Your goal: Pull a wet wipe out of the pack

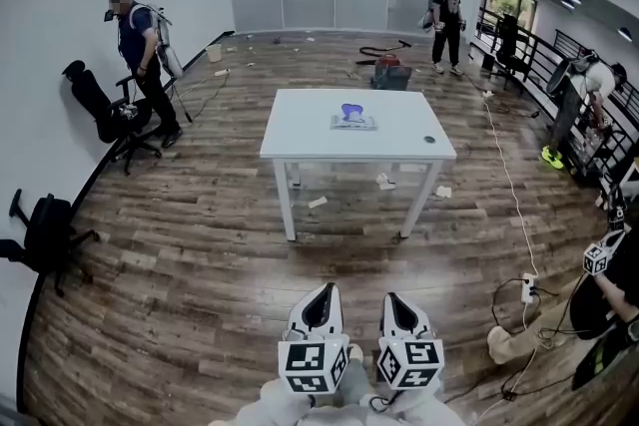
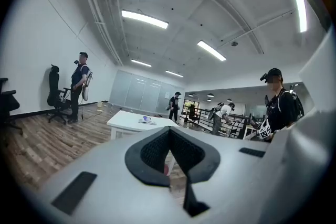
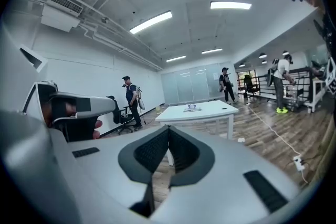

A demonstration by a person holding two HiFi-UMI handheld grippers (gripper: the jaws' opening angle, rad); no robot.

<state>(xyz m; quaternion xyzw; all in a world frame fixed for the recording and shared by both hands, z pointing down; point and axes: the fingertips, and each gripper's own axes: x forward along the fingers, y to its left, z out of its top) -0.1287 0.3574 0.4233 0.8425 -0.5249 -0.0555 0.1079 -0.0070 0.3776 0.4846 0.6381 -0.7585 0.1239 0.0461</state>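
The wet wipe pack (image 1: 353, 118), pale with a purple top, lies on a white table (image 1: 300, 140) in the middle of the room, well ahead of me. It shows small and far off as the pack (image 2: 146, 120) in the left gripper view and the pack (image 3: 191, 108) in the right gripper view. My left gripper (image 1: 319, 306) and right gripper (image 1: 401, 310) are held side by side low in the head view, over the wooden floor and far short of the table. Both the left gripper (image 2: 169, 130) and the right gripper (image 3: 169, 128) are shut, with nothing between the fingertips.
A small dark item (image 1: 429, 140) sits near the table's right edge. Two black office chairs (image 1: 105, 110) (image 1: 45, 229) stand along the left wall. People stand at back left (image 1: 140, 45), back (image 1: 449, 15) and right (image 1: 609, 294). Cables and a power strip (image 1: 526, 289) lie right; paper scraps (image 1: 384, 182) lie under the table.
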